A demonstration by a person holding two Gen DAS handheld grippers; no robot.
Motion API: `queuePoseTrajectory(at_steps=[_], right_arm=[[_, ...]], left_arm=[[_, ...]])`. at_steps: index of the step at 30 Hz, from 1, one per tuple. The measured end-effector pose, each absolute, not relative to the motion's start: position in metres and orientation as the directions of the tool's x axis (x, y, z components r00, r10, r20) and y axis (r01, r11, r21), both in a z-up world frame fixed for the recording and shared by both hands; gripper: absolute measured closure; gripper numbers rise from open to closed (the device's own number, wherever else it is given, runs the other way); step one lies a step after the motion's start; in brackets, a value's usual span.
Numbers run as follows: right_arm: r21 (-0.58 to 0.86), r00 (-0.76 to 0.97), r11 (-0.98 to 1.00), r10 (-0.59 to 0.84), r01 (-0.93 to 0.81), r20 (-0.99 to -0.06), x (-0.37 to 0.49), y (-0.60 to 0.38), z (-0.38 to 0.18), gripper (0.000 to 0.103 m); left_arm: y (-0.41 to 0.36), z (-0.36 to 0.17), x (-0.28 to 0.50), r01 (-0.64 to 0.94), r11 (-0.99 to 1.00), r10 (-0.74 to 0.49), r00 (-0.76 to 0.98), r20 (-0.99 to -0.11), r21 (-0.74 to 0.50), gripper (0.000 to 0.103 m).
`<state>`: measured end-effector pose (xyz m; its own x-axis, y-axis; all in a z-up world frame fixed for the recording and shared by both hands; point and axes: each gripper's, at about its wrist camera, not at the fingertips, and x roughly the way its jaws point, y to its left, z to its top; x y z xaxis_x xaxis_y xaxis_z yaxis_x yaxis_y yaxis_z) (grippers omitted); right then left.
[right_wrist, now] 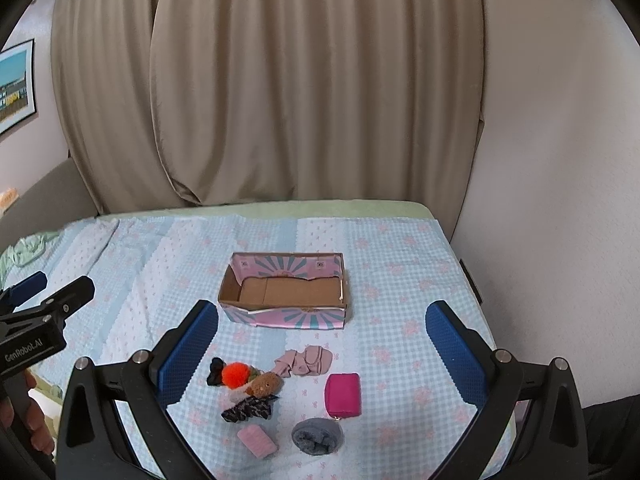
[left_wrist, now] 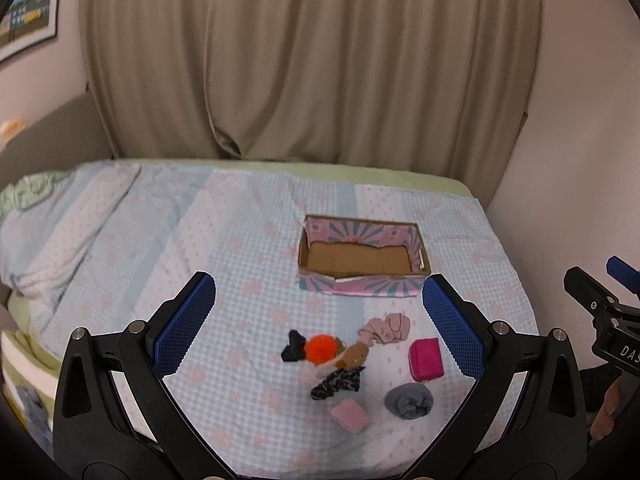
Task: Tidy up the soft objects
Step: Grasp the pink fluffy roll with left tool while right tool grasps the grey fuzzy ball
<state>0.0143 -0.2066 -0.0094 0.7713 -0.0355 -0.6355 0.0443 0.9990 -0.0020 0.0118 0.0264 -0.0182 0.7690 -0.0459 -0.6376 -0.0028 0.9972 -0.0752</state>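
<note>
Both grippers, left [left_wrist: 318, 322] and right [right_wrist: 322, 350], are hovering wide and empty; the box [right_wrist: 286, 316] at frame centre is waiting. Next: picking the pouch [right_wrist: 342, 395].

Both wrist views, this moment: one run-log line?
left gripper: open, empty | right gripper: open, empty | box: empty, on bed | soft items: loose before box, incl. magenta pouch, grey roll | phase: pre-grasp

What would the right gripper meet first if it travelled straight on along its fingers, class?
Probably the bedspread around the empty cardboard box; nothing shows between the open right gripper and there. The soft items sit lower in the right wrist view, and depth is uncertain.
</note>
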Motion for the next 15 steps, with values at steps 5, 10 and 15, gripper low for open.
queuePoseTrajectory(at_steps=[5,10,15], right_arm=[[-0.029,0.739,0.999,-0.010,-0.014,-0.673,0.016,-0.208,-0.046,0.000],[0.021,0.682,0.993,0.093,-0.114,-0.726,0.022,-0.221,-0.098,0.000],[0.028,0.615,0.969,0.177,-0.244,-0.769,0.028,-0.229,-0.171,0.000]], left_arm=[[0.024,-0.066,0.004,-0.092,0.989,-0.014,0.714,-0.700,-0.114,0.001],[0.006,-0.138,-0.013,-0.163,0.978,0.007,0.660,-0.752,-0.134,0.001],[-0.021,-0.221,-0.021,-0.206,0.968,0.012,0.604,-0.797,-0.141,0.001]])
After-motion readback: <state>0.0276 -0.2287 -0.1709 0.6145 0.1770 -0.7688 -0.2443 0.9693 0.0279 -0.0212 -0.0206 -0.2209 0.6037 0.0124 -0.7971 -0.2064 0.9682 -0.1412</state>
